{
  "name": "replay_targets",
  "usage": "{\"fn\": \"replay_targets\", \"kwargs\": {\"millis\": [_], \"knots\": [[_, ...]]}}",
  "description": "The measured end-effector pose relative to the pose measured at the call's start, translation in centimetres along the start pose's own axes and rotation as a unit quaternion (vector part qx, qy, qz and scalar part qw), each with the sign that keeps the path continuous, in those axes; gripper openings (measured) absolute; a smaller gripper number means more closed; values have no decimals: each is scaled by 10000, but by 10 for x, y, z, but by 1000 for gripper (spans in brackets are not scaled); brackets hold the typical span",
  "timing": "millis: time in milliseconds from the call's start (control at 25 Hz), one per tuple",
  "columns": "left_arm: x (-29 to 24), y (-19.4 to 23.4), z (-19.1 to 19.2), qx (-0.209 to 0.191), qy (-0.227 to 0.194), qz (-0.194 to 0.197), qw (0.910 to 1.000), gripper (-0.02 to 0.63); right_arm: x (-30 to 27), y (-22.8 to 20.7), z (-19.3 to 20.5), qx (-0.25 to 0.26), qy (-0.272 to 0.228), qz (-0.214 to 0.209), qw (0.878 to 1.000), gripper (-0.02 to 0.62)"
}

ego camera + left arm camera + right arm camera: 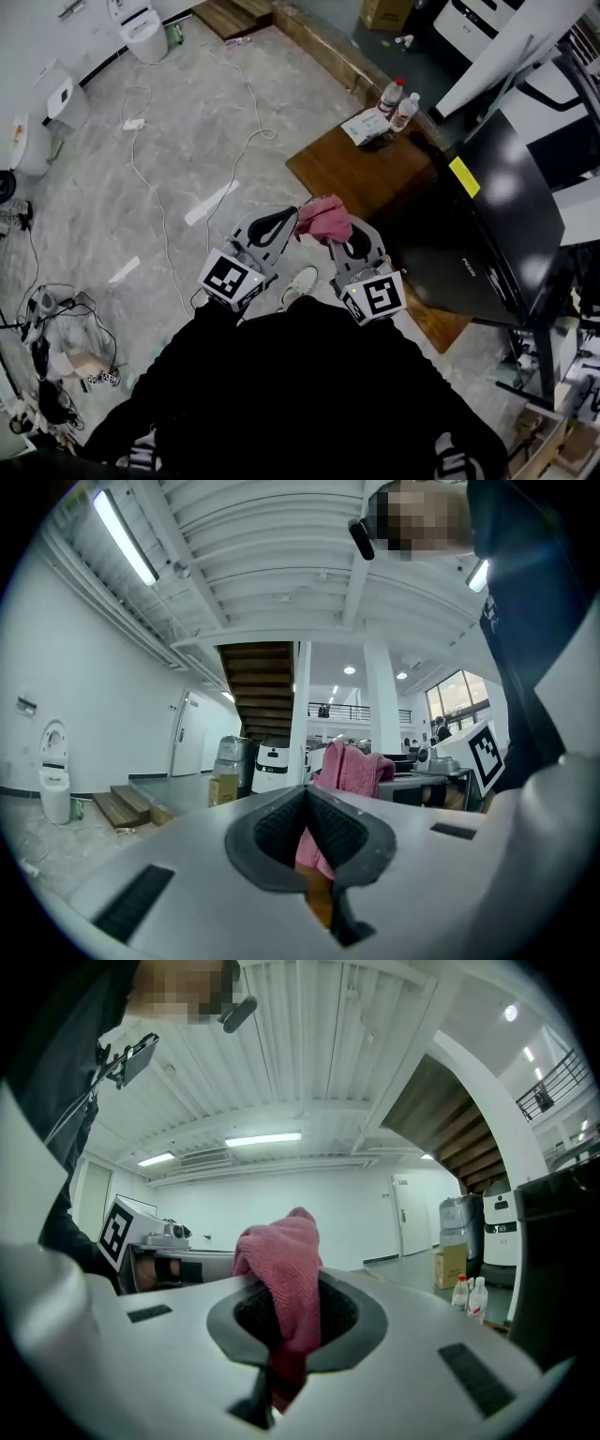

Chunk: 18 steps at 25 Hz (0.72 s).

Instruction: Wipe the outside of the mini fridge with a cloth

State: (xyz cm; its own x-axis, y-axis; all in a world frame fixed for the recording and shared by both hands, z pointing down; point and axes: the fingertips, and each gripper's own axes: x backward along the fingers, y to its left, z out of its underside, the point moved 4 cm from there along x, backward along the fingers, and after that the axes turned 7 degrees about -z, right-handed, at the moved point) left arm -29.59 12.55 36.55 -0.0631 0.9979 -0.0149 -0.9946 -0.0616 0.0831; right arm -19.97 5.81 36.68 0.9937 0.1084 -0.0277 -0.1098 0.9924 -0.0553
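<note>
The right claw [336, 236] is clamped on the pink cloth [324, 219]. The left claw [289, 219] is closed and empty, just beside it. The black mini fridge [492, 211] stands apart.

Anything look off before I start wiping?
Nothing spilled or damaged. The pink cloth sits wadded in the jaws of the right gripper rather than spread flat, and loose white cable trails over the floor, away from the mini fridge.
</note>
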Motion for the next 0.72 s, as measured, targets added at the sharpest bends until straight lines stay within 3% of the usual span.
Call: {"fn": "replay_targets", "kwargs": {"millis": [480,720], "knots": [[-143,68,-17,-211,-51,-110,9997,6,-78,-127,-6,-430,-264,-64,9987,35],[-197,87,-15,-287,95,76,9995,6,-96,-173,8,-854,-360,310,9952,35]]}}
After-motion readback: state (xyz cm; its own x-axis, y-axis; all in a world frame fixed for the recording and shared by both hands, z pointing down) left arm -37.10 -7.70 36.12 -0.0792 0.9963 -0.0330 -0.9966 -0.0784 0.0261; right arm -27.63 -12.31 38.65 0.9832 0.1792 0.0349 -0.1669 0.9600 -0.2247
